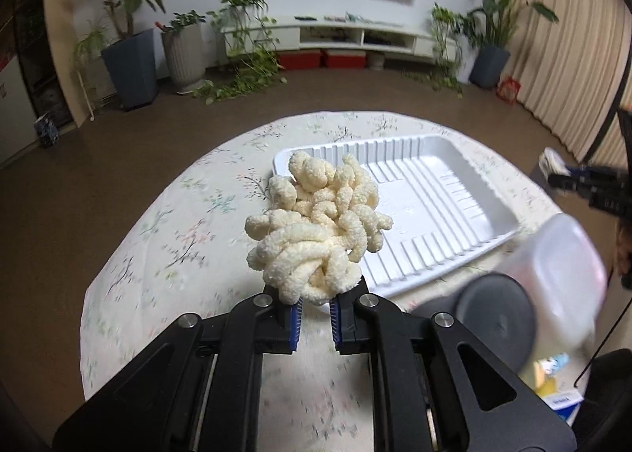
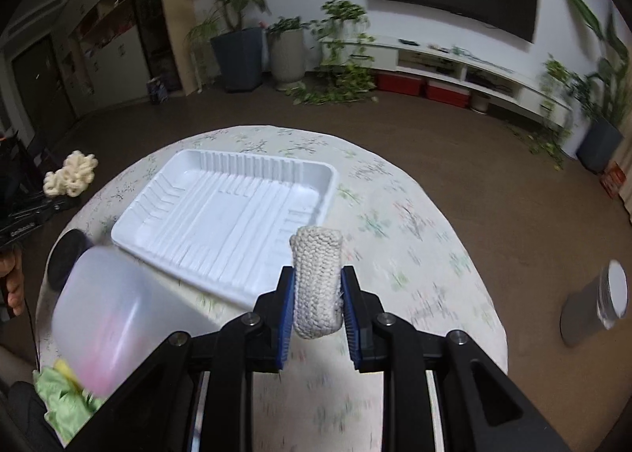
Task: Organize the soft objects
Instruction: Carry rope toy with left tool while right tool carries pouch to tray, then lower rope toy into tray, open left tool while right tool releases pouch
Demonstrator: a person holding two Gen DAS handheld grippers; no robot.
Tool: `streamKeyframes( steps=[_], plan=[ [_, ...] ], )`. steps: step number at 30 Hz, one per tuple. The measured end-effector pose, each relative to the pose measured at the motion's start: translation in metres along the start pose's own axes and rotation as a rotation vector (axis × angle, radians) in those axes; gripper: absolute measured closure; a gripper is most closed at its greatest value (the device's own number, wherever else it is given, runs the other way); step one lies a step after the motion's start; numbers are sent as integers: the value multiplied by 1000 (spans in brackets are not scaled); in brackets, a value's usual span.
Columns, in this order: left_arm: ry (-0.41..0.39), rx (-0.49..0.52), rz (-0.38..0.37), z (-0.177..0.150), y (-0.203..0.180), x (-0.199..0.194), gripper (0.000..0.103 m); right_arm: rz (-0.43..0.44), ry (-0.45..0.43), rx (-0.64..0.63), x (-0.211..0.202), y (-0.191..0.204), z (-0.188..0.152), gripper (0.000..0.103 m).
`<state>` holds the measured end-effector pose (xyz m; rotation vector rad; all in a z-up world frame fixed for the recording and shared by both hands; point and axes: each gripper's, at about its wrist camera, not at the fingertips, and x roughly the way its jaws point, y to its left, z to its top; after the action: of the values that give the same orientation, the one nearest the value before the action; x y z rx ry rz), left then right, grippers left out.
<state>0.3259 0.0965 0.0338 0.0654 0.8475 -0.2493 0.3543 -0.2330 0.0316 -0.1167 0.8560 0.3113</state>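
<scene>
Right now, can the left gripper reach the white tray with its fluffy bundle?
Probably yes. The left gripper, shut on the fluffy bundle, hangs at the white tray's near corner, nothing between them.

The white tray (image 2: 225,207) is bare inside (open from above). At its near corner a translucent container (image 2: 106,314) and a dark lid (image 2: 67,254), apparently, obstruct approach.

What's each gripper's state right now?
Left gripper: shut on the fluffy yarn bundle.
Right gripper: shut on the knitted pad.
</scene>
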Motion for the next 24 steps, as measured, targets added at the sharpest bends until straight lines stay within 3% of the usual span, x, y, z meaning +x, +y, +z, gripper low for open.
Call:
streamKeyframes(
  steps=[12, 24],
  plan=[
    [127, 98, -80, 29, -12, 82, 93, 88, 111, -152, 85, 28, 54, 78],
    [199, 142, -90, 25, -18, 118, 93, 106, 217, -252, 141, 42, 55, 78]
  ],
)
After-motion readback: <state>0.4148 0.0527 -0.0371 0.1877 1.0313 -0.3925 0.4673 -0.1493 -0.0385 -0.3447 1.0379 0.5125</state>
